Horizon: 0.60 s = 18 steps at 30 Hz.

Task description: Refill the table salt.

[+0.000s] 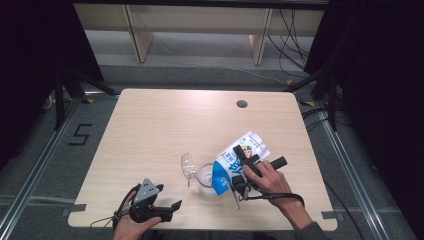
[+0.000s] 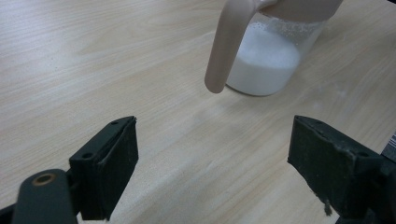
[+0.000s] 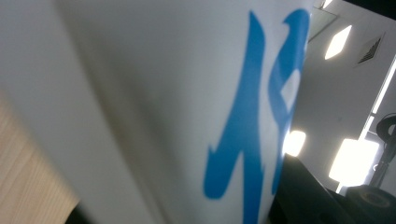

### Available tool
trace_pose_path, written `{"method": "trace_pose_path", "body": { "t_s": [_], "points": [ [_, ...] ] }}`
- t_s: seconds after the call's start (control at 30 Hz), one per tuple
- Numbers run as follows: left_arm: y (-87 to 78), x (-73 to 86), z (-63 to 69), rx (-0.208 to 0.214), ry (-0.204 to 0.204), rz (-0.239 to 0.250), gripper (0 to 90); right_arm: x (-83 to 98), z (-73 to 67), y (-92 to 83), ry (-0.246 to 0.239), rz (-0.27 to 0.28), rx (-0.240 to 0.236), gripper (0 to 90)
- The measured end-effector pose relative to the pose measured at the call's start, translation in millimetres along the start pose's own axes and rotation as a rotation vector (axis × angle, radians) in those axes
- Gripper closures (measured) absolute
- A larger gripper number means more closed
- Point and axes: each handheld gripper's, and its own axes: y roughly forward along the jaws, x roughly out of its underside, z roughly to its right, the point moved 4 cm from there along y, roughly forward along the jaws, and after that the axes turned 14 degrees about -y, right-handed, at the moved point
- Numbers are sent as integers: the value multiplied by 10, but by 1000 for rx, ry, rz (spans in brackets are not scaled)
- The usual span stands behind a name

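Milk pouch (image 1: 239,162), white and blue, sits in your right gripper (image 1: 243,170), tipped over the clear jug (image 1: 206,181) on the light wooden table (image 1: 165,125), with its lower blue corner down at the jug's mouth. Your right gripper's jaws are clamped across the middle of the pouch; in the right gripper view the white pouch with its blue lettering (image 3: 252,116) presses right up against the camera. The jug stands near the front edge of the table, right of centre, and in the left gripper view you can see white milk (image 2: 264,65) in its bottom part. Its clear lid (image 1: 188,166) is flipped up on the left side.

Your left gripper (image 1: 167,210) rests at the front edge of the table, left of the jug and apart from it. Its jaws stand wide apart with nothing but bare tabletop between them, pointing toward the jug's pale handle (image 2: 229,44).
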Motion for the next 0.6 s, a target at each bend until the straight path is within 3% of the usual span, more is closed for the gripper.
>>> {"method": "trace_pose_path", "body": {
  "t_s": [0.07, 0.23, 0.3, 0.43, 0.6],
  "points": [
    [-1, 1, 2, 2, -1, -1, 155, 5, 24, 1, -27, 2, 3, 786],
    [3, -1, 4, 2, -6, 6, 155, 7, 7, 3, 2, -10, -3, 786],
    [-1, 0, -1, 0, 1, -1, 155, 3, 53, 15, -54, 9, 7, 786],
    [3, 0, 4, 1, -5, 4, 155, 8, 22, 11, -14, -4, 0, 787],
    [3, 1, 7, 2, -4, 3, 155, 15, 19, 5, -2, -17, -2, 788]
  ]
}}
